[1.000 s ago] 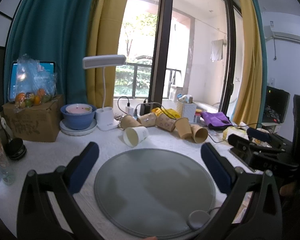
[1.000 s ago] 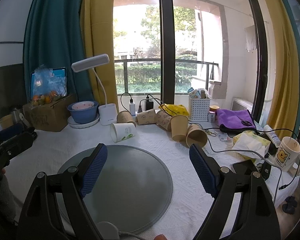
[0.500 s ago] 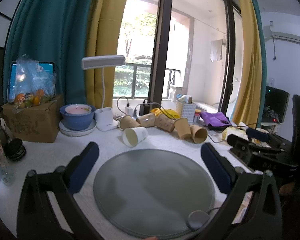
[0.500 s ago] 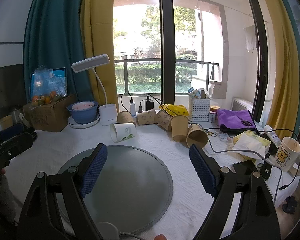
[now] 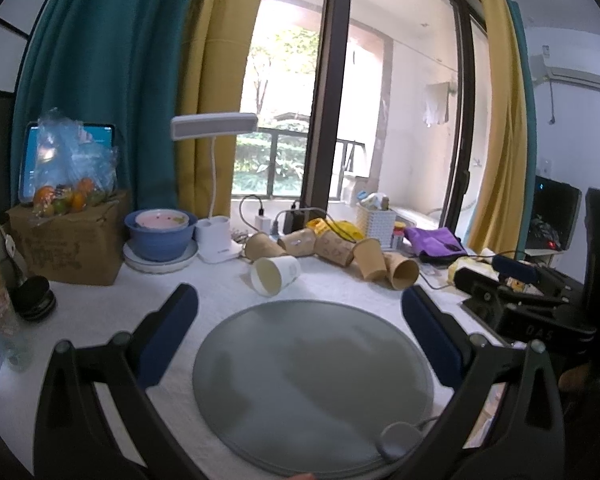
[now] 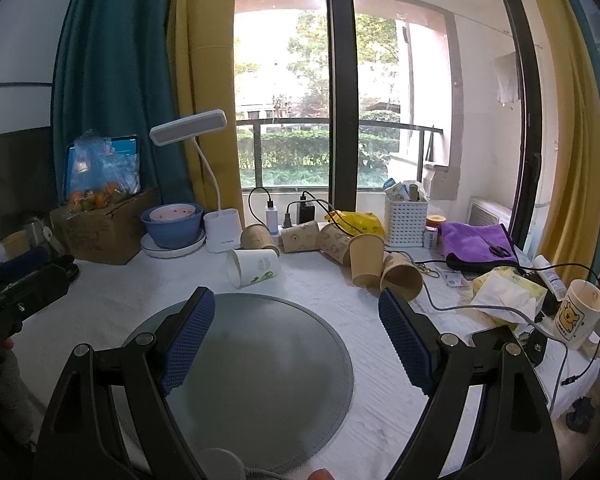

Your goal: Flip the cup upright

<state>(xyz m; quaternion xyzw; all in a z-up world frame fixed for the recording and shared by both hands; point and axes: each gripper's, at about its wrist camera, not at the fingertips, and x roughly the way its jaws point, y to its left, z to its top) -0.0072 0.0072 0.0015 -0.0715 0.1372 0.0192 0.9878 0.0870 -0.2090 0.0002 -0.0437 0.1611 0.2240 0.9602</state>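
A white paper cup (image 5: 276,275) lies on its side on the white tablecloth, mouth toward me, just beyond the round grey mat (image 5: 312,376). It also shows in the right wrist view (image 6: 253,268), beyond the mat (image 6: 256,376). Behind it lie several brown paper cups (image 5: 342,250) (image 6: 332,242), most on their sides. My left gripper (image 5: 300,304) is open and empty over the mat, short of the white cup. My right gripper (image 6: 296,306) is open and empty over the mat. Each gripper shows at the edge of the other's view.
At the back stand a blue bowl (image 5: 160,234), a white desk lamp (image 5: 216,240), a cardboard box (image 5: 68,248), a white basket (image 6: 406,220) and a purple cloth (image 6: 476,244). A mug (image 6: 578,314), tissues and cables lie at the right.
Both grippers have stayed almost still and open. The left view has shifted very slightly. The cups have not moved.
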